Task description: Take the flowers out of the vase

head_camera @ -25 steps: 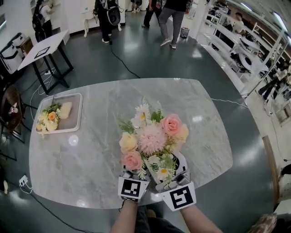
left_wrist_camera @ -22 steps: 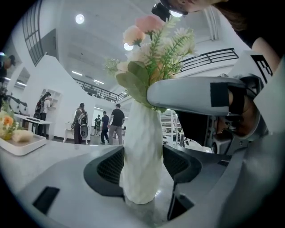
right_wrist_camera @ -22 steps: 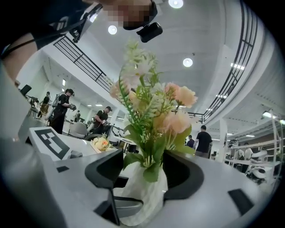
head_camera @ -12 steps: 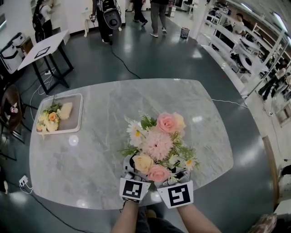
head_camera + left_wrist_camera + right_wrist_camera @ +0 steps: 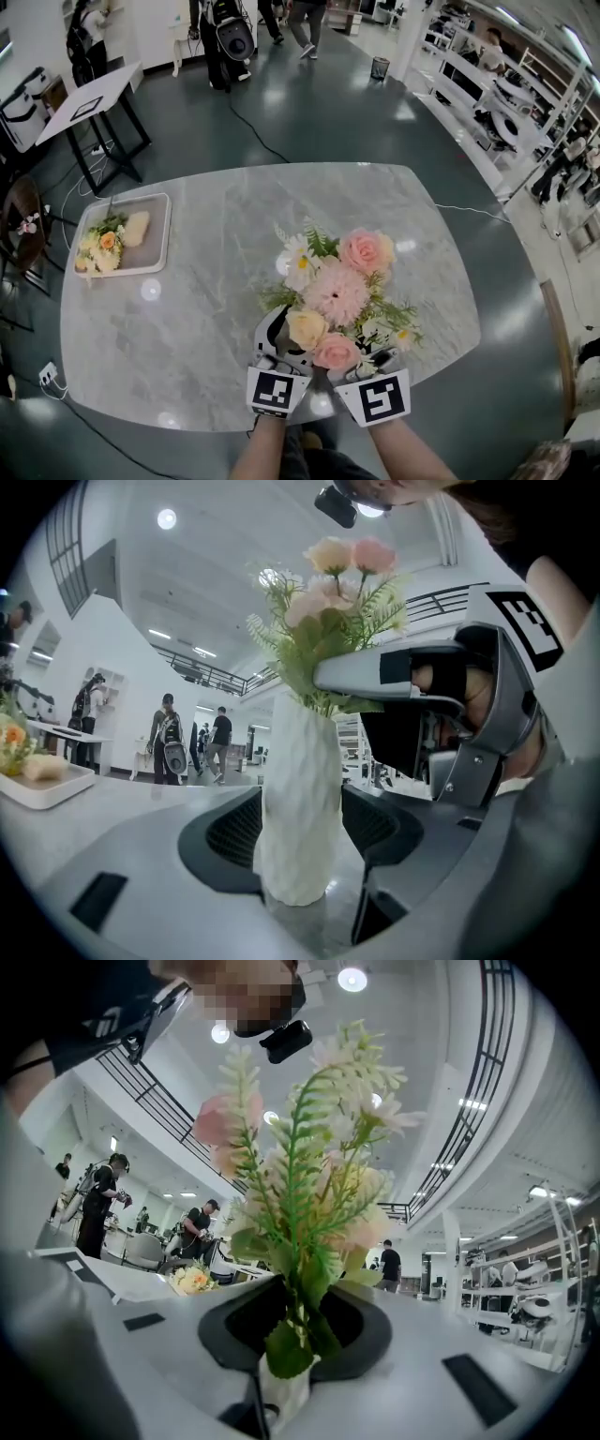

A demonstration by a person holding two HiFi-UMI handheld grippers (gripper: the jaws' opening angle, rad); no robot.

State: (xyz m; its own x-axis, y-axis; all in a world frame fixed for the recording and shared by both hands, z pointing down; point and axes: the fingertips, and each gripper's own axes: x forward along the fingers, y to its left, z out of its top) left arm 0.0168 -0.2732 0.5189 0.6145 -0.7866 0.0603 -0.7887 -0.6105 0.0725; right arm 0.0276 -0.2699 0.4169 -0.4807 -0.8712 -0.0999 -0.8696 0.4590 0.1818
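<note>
Head view: the flowers (image 5: 337, 291) stand in the white vase (image 5: 269, 330) near the tabletop's (image 5: 169, 328) front edge, left tool (image 5: 269, 354) and right tool (image 5: 367, 361) on either side. Left gripper view: the left tool is clamped on the vase body. Right gripper view: the jaws have just been closing, and they pinch the flowers low down, just above the vase mouth.
</note>
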